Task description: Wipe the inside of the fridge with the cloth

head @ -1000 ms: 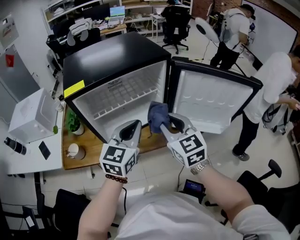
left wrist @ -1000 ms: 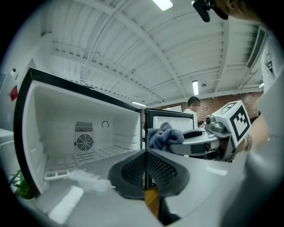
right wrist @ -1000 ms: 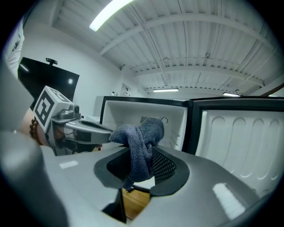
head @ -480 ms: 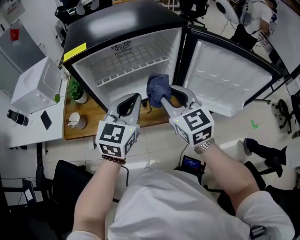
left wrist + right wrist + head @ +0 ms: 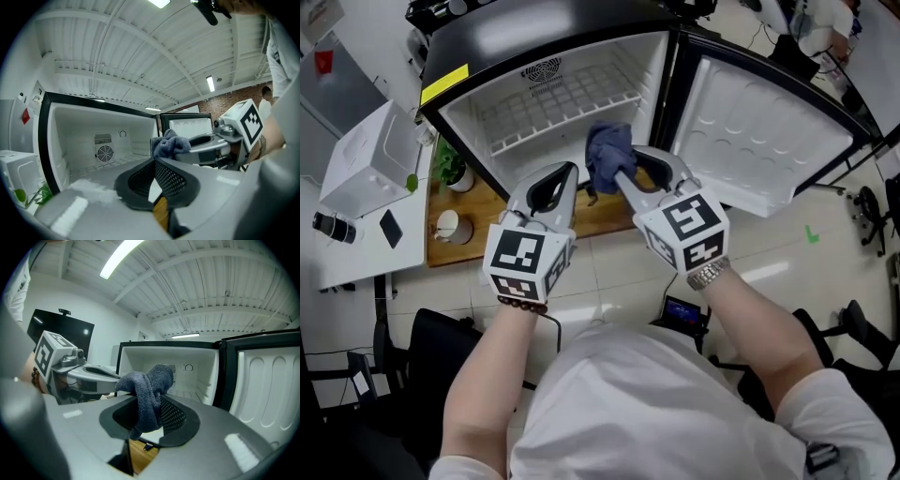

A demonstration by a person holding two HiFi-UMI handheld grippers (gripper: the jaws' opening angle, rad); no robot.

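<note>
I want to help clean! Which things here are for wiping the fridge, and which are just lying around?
For the job: blue-grey towelling cloth, clamped in the right gripper; black fridge with white inside, door open.
Just lying about: small green plant; flat black phone; white boxy appliance.
</note>
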